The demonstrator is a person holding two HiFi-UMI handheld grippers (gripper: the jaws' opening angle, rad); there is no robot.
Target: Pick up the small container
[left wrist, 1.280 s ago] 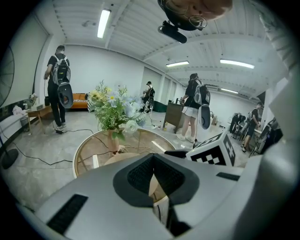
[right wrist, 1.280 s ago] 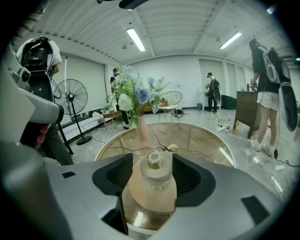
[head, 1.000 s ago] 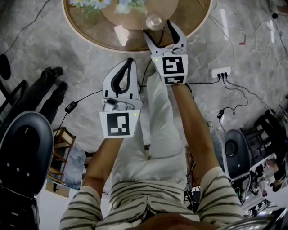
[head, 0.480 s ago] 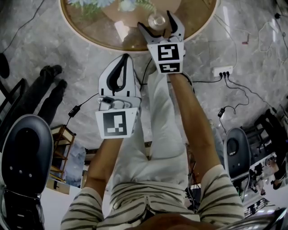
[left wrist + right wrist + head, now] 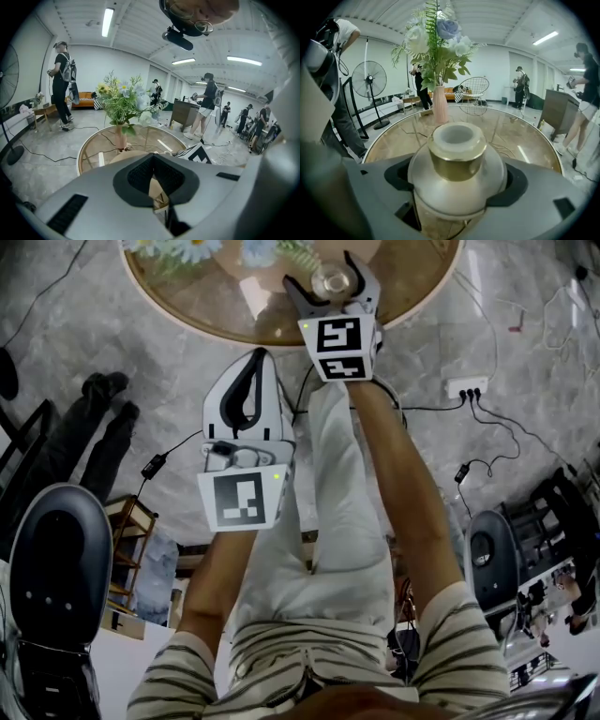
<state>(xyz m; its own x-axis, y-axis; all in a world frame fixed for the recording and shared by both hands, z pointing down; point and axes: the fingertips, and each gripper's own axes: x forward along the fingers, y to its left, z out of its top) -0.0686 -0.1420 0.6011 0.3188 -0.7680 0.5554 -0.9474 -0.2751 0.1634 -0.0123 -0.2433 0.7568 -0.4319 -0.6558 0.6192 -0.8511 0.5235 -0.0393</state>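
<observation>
The small container (image 5: 330, 280), a frosted round jar with a gold neck (image 5: 457, 164), stands on the round glass table (image 5: 216, 329) near its front edge. My right gripper (image 5: 322, 271) reaches over that edge, and the jar sits between its jaws, which have just been opening. In the right gripper view the right gripper (image 5: 457, 190) flanks the jar's body on both sides, wide apart; I see no firm squeeze. My left gripper (image 5: 260, 356) hangs lower, over the floor short of the table. Its fingertips meet and it holds nothing, as the left gripper view confirms (image 5: 152, 157).
A pink vase of flowers (image 5: 439, 105) stands further back on the table. A power strip (image 5: 461, 388) and cables lie on the floor to the right. Black chairs (image 5: 56, 559) stand left and right. Someone's shoes (image 5: 105, 388) are at the left. Several people stand about the room.
My right gripper has pushed forward over the table edge until the jar sits between its jaws, which now stand wider. The left gripper has barely shifted.
</observation>
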